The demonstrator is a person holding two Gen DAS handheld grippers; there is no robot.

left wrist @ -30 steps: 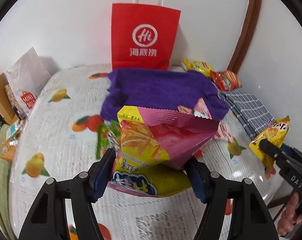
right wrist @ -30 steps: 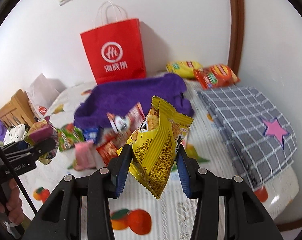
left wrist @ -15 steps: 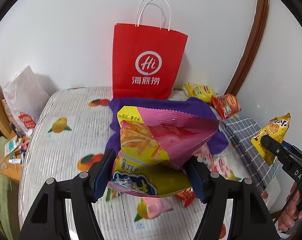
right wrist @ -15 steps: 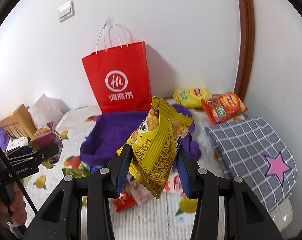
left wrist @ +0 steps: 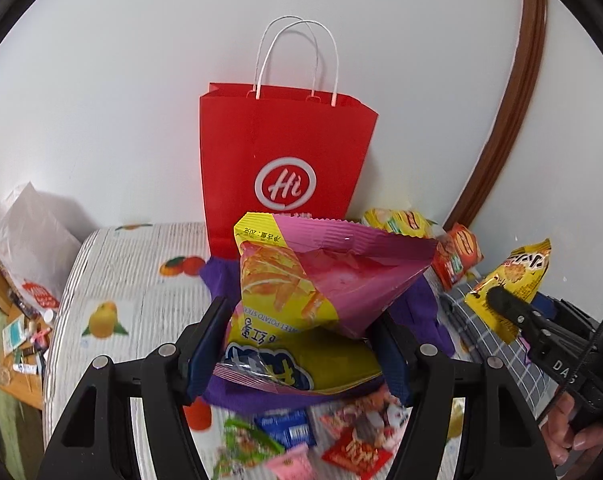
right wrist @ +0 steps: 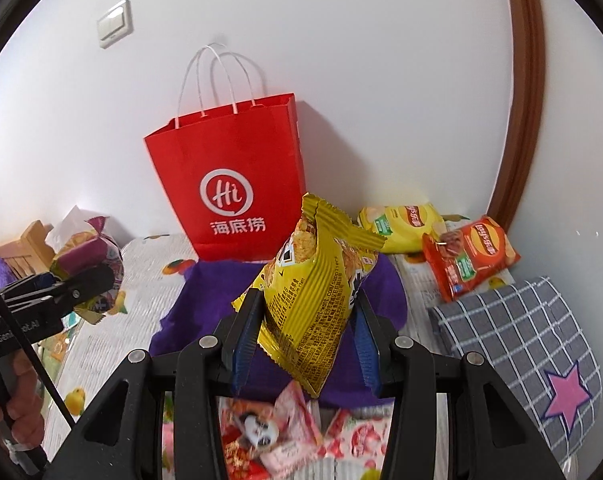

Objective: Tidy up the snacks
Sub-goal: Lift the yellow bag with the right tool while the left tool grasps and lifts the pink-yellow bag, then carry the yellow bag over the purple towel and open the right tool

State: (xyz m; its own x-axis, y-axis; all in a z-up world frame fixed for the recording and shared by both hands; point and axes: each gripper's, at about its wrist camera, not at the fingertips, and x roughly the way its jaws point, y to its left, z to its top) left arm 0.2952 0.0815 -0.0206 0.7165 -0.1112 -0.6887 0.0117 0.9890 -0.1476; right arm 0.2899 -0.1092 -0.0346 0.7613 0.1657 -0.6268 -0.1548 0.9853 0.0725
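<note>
My left gripper [left wrist: 301, 344] is shut on a pink and yellow sweet potato stick bag [left wrist: 325, 280], held above the table. My right gripper [right wrist: 307, 340] is shut on a yellow snack bag [right wrist: 317, 292], also held up. Each gripper shows in the other view: the right one with its yellow bag [left wrist: 509, 284] at the right, the left one with its bag [right wrist: 89, 260] at the left. A red paper bag [left wrist: 281, 168] with white handles stands open against the wall, also in the right wrist view [right wrist: 233, 184]. Several small snack packs [right wrist: 285, 440] lie on the table below.
A purple cloth [right wrist: 205, 308] lies in front of the red bag. A yellow chip bag [right wrist: 401, 224] and an orange chip bag [right wrist: 469, 256] lie at the back right. A grey checked cushion [right wrist: 533, 344] is at the right. A white plastic bag [left wrist: 25, 240] sits at the left.
Both grippers have risen and moved toward the red paper bag with their snack bags. The red bag's open top and handles now show fully.
</note>
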